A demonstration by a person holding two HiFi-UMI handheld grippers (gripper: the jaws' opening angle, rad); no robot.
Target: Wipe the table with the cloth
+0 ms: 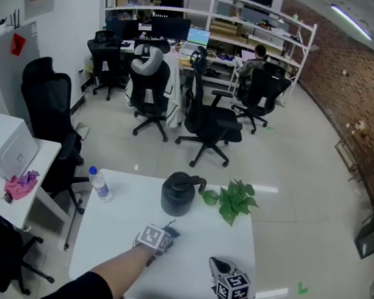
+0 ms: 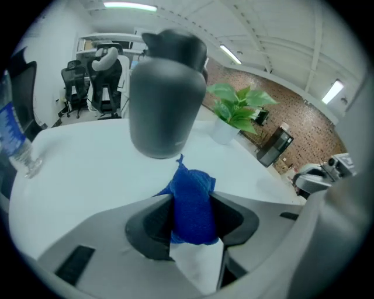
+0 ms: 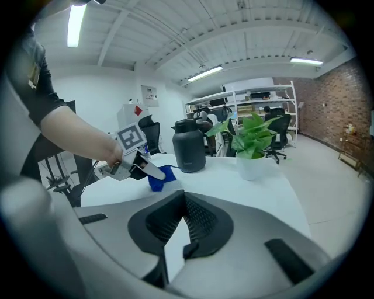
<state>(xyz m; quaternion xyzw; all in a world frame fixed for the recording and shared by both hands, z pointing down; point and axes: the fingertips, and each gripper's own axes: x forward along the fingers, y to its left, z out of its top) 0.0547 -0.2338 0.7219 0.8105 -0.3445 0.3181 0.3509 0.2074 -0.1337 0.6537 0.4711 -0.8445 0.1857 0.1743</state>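
cloth: a crumpled blue cloth (image 2: 191, 195) is clamped between the left gripper's (image 1: 167, 232) jaws and rests on the white table (image 1: 118, 201), near centre | ahead: a black jug (image 2: 166, 99) is seen just beyond it, so sideways strokes are judged clear | right gripper (image 3: 184, 201): closed on nothing, near right

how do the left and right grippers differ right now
The left gripper is clamped on the blue cloth; the right gripper is shut on nothing. The left gripper is further out, close to the black jug; the right gripper sits back near the table's near edge. Both are over the table.
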